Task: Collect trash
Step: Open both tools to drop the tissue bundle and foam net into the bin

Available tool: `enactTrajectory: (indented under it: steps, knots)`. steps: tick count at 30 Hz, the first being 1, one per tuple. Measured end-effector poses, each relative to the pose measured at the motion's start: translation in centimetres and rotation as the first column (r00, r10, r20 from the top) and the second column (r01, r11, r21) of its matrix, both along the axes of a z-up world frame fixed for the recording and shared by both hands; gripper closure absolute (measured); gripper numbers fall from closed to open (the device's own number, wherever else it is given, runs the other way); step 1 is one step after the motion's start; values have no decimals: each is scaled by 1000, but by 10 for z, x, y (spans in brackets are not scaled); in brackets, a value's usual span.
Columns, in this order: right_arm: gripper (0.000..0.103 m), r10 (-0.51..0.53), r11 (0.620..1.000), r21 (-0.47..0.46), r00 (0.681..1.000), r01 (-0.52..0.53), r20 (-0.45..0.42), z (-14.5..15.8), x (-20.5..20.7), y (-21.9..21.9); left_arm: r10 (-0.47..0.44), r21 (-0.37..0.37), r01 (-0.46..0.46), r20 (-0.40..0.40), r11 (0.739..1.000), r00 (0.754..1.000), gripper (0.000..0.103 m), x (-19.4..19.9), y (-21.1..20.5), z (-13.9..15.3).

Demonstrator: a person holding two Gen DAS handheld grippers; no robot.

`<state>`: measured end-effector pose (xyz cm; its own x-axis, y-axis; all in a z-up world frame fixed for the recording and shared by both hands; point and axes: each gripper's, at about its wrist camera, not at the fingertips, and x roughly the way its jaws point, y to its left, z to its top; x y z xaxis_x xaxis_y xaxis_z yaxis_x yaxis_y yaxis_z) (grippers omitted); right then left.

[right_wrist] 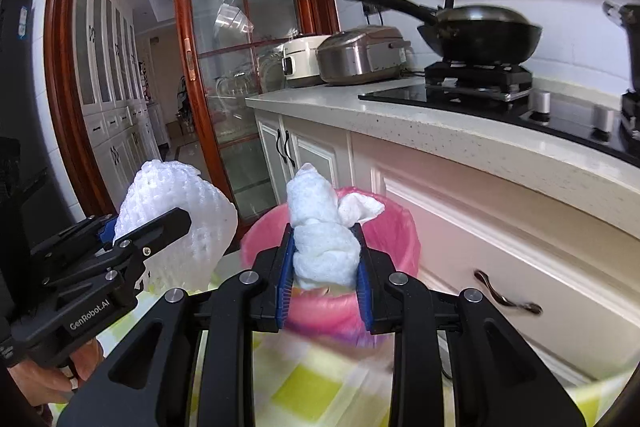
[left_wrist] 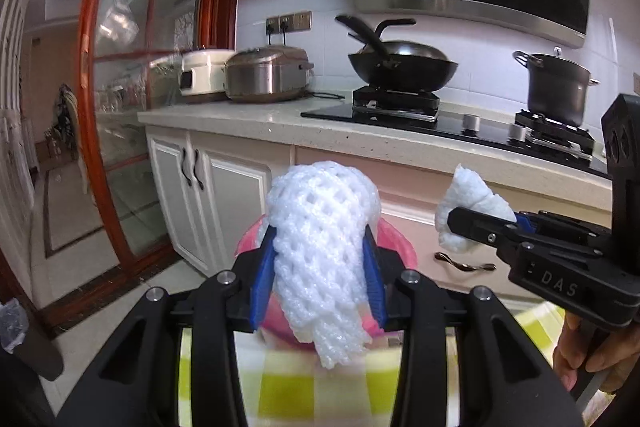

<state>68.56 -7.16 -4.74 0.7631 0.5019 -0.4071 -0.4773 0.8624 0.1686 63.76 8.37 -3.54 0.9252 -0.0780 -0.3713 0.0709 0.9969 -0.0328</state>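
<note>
Nearest the cameras, a yellow-and-white checked cloth covers the surface under both grippers. Just beyond it stands a bin lined with a pink bag, its mouth open; what lies inside cannot be made out. Over the bin's near rim, the left gripper has its blue pads clamped on a white foam fruit net, which bulges above them and droops below. To its right, the right gripper is closed tight on a crumpled white tissue, held upright over the bin's mouth. Behind the bin run white cabinets under a pale counter. Farther back stand two rice cookers, a black wok on the hob, and a dark pot at the far right
</note>
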Motion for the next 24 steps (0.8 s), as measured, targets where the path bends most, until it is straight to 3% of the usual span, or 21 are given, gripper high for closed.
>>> enactTrajectory:
  steps: [9, 13, 21, 23, 24]
  knots:
    - [72, 52, 999, -12, 997, -53, -59, -39, 89, 23, 2, -37, -5, -69, 999, 998, 58, 103, 19, -35]
    - [56, 49, 999, -16, 996, -51, -72, -55, 112, 28, 23, -34, -26, -90, 999, 996, 46, 128, 29, -53]
    - [55, 48, 999, -12, 997, -49, -68, -58, 103, 14, 21, -84, -30, -106, 996, 994, 36, 131, 39, -64]
    - [55, 38, 999, 5, 997, -38, -60, -51, 92, 5, 31, -94, -40, -97, 995, 995, 27, 127, 37, -60]
    - [55, 35, 999, 10, 998, -34, -54, -47, 86, 0, 41, -103, -50, -91, 993, 995, 18, 126, 37, -57]
